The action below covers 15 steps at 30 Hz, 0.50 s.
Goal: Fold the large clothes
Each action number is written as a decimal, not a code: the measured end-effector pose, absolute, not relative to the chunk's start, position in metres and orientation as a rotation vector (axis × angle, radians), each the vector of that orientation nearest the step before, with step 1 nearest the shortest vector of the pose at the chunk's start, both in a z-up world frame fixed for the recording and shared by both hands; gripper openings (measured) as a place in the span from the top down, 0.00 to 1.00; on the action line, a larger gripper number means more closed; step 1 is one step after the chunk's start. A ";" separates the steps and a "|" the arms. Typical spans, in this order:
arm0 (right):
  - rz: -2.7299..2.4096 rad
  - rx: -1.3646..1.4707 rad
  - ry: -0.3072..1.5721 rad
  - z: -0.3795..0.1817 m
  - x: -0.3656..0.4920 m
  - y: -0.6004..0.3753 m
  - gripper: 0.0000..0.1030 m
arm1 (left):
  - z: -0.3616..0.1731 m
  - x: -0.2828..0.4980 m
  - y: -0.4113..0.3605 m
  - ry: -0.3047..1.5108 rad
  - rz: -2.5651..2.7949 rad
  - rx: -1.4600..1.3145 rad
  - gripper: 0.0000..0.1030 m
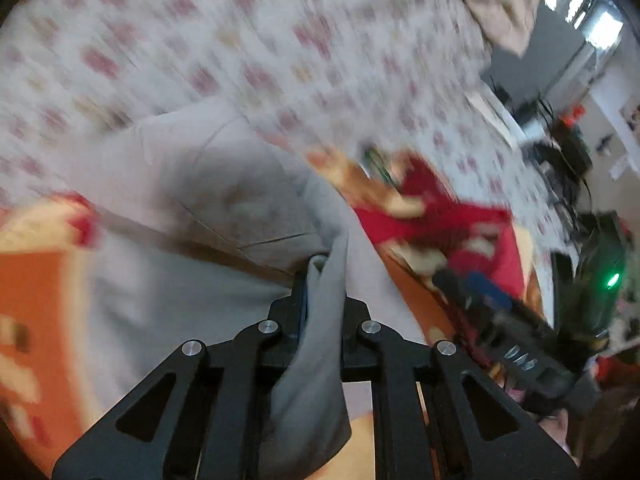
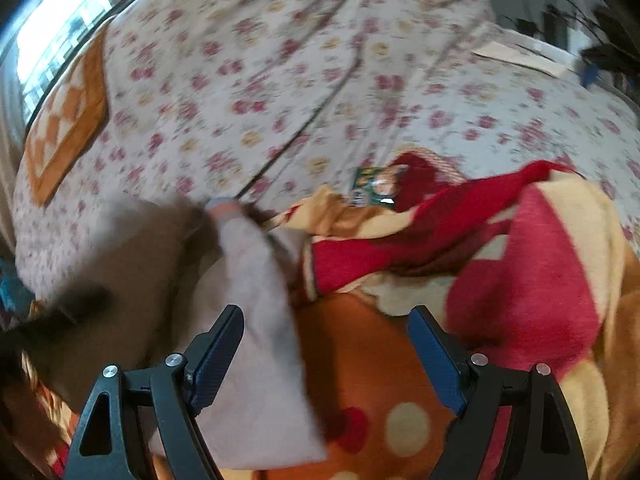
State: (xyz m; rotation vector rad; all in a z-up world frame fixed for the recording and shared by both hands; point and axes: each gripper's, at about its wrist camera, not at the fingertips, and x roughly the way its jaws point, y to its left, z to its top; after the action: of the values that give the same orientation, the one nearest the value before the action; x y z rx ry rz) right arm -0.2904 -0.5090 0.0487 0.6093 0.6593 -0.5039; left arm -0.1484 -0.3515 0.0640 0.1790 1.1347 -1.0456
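A large light-grey garment (image 1: pixel 208 200) lies spread over the bed, partly on an orange and red patterned blanket (image 1: pixel 44 296). My left gripper (image 1: pixel 322 268) is shut on a fold of the grey garment, which hangs down between its fingers. In the right wrist view the same grey garment (image 2: pixel 256 320) runs as a long strip across the orange blanket (image 2: pixel 372 364). My right gripper (image 2: pixel 326 320) stands open just above it, the cloth passing by the blue pad of its left finger (image 2: pixel 218 356). The right gripper also shows at the right of the left wrist view, blurred.
A white sheet with red flowers (image 2: pixel 280 80) covers the bed. A red and cream blanket (image 2: pixel 520 260) is bunched at the right. A small green packet (image 2: pixel 374 186) lies on the sheet. An orange patterned pillow (image 2: pixel 68 124) sits at the far left. Dark equipment (image 1: pixel 568 152) stands beyond the bed.
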 end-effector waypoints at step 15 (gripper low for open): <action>-0.204 0.698 0.535 0.066 -0.287 -0.485 0.16 | 0.094 -0.140 -0.218 0.943 -0.816 0.230 0.45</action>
State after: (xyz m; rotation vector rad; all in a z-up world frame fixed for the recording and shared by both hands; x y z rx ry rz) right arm -0.2874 -0.4850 0.0661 0.6980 0.5349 -0.2040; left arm -0.1402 -0.2184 0.0942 0.2298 0.9429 -0.8156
